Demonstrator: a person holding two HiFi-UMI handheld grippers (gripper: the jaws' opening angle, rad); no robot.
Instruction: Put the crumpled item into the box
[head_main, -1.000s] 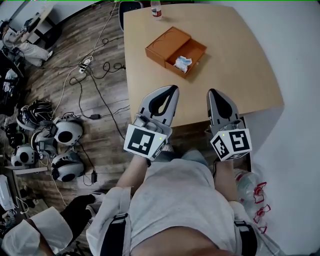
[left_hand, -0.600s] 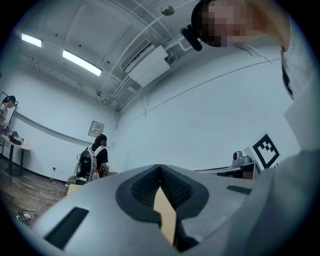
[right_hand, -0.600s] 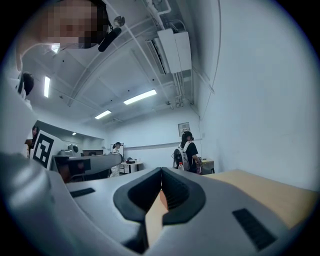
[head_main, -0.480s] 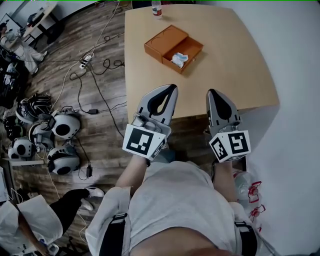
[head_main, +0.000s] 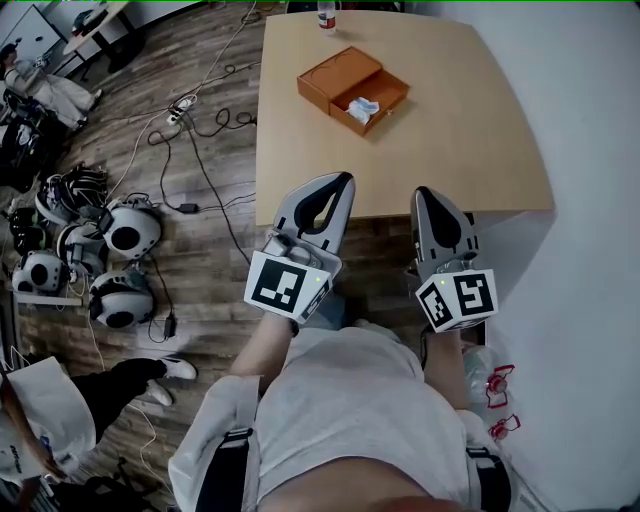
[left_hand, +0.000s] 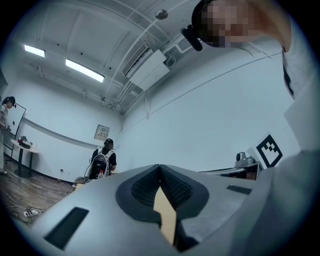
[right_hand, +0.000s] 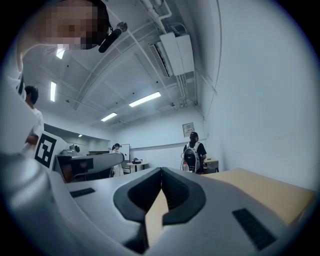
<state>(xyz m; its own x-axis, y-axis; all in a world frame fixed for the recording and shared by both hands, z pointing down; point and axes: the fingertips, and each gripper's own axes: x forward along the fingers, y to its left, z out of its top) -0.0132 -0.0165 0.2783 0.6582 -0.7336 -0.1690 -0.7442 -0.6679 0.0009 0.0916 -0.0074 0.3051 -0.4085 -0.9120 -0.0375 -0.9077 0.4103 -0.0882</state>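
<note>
Box (head_main: 340, 75) has receded, seemingly holding crumpled item (head_main: 362, 106), head view only; left tool (head_main: 346, 180), right tool (head_main: 424, 192) clenched.

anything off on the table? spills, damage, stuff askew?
Nothing spilled or damaged. The orange box sits at an angle to the edges of the table, its tray slid open with the crumpled white item inside. The bottle stands upright at the far edge.

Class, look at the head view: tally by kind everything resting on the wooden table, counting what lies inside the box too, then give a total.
Orange box: 1
Crumpled white item: 1
Bottle: 1
Total: 3
</note>
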